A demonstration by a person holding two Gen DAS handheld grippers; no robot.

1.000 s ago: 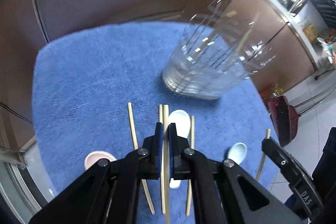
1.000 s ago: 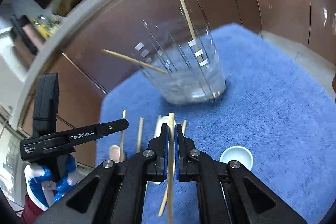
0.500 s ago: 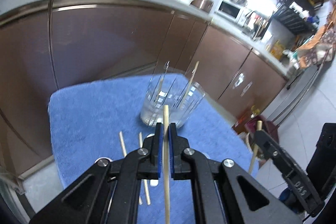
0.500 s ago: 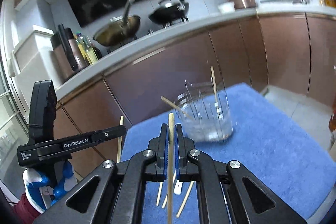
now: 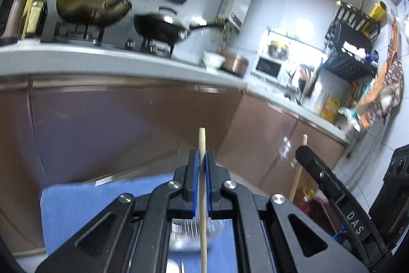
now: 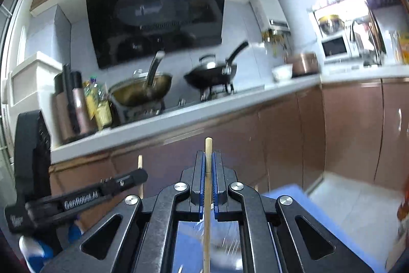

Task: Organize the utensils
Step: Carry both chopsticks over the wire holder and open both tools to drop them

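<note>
- Left gripper (image 5: 202,157): matte black linkage arms with triangular cut-outs, round silver screws at the pivots, blue pads lining the inner faces of both fingers.
- Right gripper (image 6: 208,160): same black build, silver screws, blue pads; scuffed arm surfaces.
- Seen from the side: white lettering, "DAS" on the right unit, "GenRobot.AI" on the left.
- Blue-and-white glove (image 6: 33,251) below the left unit's handle.

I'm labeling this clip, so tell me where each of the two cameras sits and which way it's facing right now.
Left wrist: on the left gripper, facing the stove counter; its jaws clamp a chopstick.
Right wrist: on the right gripper, facing the range hood; its jaws clamp another chopstick.
Shared: wok, blue mat, each other's gripper.
</note>
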